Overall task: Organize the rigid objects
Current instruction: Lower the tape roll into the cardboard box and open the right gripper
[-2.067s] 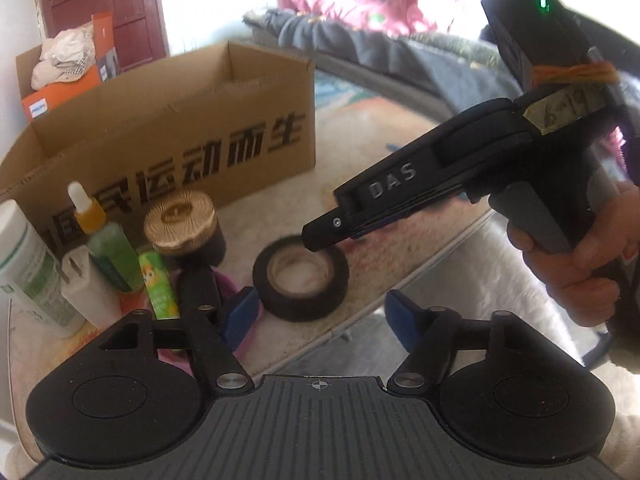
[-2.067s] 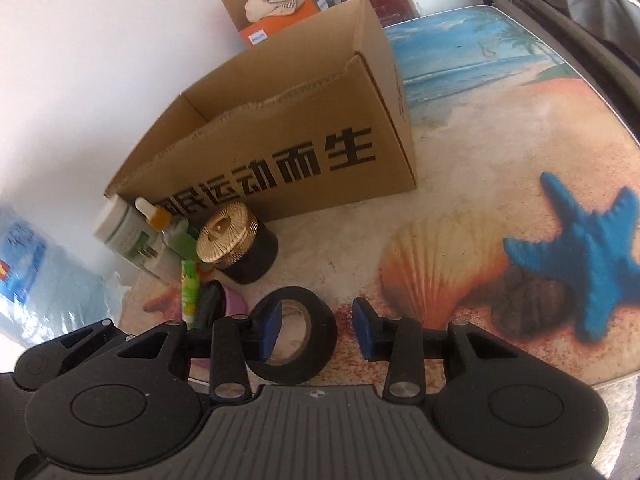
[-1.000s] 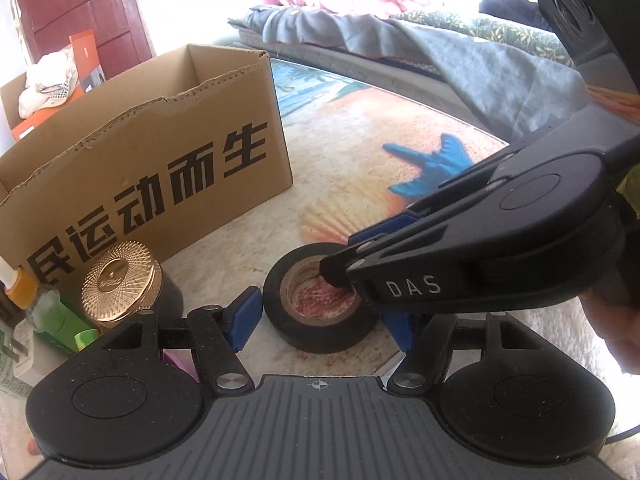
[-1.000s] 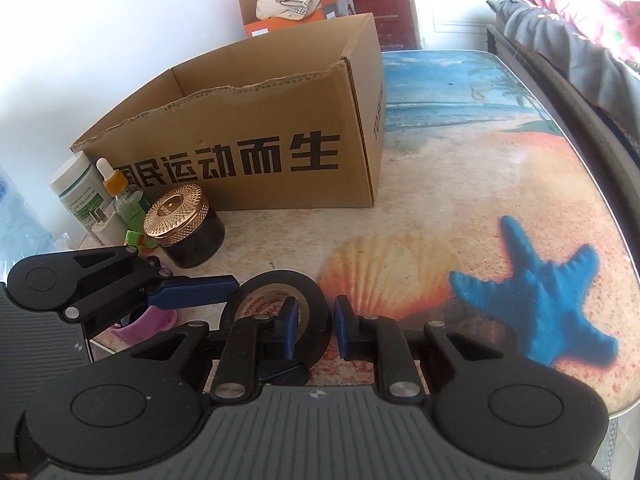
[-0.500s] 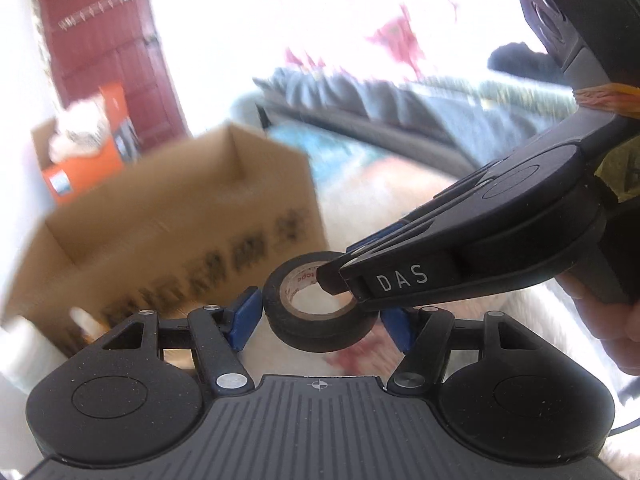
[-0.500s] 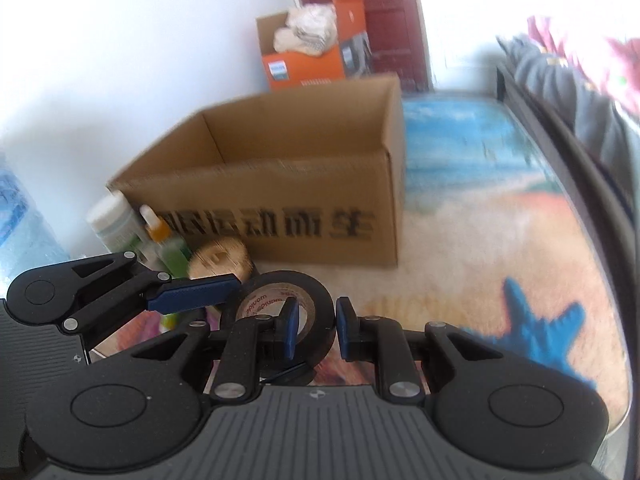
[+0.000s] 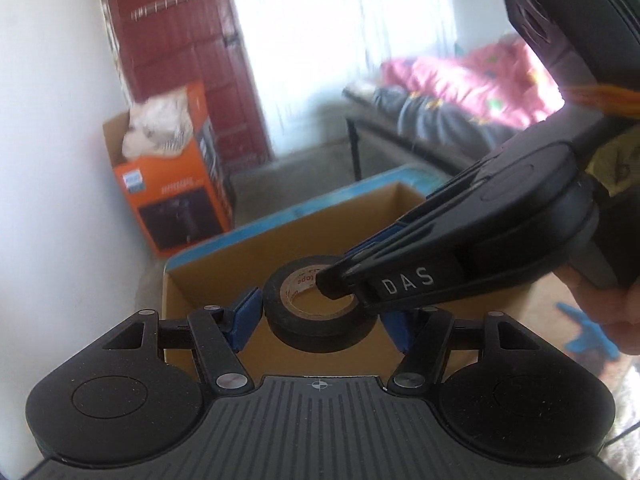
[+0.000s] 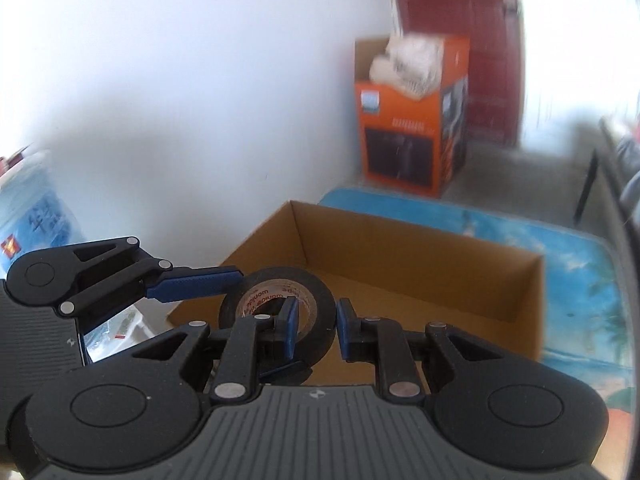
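Observation:
A black roll of tape [image 7: 316, 306] hangs in the air over the open cardboard box [image 7: 224, 272]. My right gripper [image 8: 314, 330] is shut on the roll's rim [image 8: 320, 304], one finger inside the hole and one outside. In the left wrist view the right gripper comes in from the right onto the roll. My left gripper [image 7: 320, 320] straddles the roll with its blue pads beside it; a small gap shows at the left pad [image 7: 242, 318]. The box [image 8: 420, 276] looks empty inside.
The box stands on a table with a blue beach print [image 8: 580, 280]. An orange carton [image 8: 412, 128] holding white cloth stands on the floor by a red door [image 7: 180, 40]. A white wall is on the left. A bed with grey and pink bedding [image 7: 460, 92] is at the right.
Both grippers rose with the tape roll from the table and moved over the box's open top. The jars and bottles beside the box dropped out of view.

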`<state>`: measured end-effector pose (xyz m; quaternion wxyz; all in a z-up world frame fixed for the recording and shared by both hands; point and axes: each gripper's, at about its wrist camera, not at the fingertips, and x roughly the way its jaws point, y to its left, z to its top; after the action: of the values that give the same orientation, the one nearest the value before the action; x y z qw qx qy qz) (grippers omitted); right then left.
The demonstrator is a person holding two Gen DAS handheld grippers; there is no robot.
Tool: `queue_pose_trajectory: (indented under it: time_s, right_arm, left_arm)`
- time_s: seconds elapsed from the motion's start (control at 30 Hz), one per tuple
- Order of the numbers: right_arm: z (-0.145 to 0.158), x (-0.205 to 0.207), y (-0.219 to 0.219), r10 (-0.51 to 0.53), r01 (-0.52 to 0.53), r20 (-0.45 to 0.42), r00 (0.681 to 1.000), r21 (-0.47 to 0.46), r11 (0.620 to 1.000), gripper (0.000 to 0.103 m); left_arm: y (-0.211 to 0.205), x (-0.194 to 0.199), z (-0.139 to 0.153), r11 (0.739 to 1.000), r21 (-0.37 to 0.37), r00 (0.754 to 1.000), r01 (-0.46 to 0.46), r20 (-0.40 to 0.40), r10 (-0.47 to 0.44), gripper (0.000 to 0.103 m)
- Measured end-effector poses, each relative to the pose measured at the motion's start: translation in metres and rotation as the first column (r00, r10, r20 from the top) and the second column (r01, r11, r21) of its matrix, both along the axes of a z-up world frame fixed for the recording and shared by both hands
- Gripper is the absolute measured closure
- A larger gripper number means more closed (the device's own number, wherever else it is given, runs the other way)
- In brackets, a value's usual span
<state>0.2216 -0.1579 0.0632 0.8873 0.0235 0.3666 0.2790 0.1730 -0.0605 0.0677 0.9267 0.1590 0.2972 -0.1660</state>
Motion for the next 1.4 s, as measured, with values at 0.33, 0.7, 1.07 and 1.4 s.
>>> queue_pose_trajectory:
  time_s: [0.33,0.7,1.07,1.4]
  right_arm:
    - [-0.083,0.138,0.025,-0.007,0.032,-0.377,0.926,0.061,0.998,0.082]
    - [-0.118,0.169,0.036,-0.05,0.109,-0.464,0.885,0.101,0.989,0.078]
    - [-0.072,0.134,-0.009,-0.062,0.171,-0.402,0.913,0.242,0.955,0.078]
    - [0.006,0.011,-0.084,-0.041,0.157,-0.26,0.965,0.445,0.882,0.078]
  left_arm:
    - [0.009,0.116,-0.055,0.98,0.201,0.974,-0.016,-0.219,0.061,0.038]
    - [0.009,0.134,-0.07,0.931,0.366,0.977,-0.006,-0.197,0.084,0.037]
    - [0.039,0.096,-0.013,0.984,0.169,0.99,-0.059,-0.12,0.08,0.036]
    - [0.065,-0.021,0.052,0.997,-0.074,1.0,-0.03,0.005,0.03,0.03]
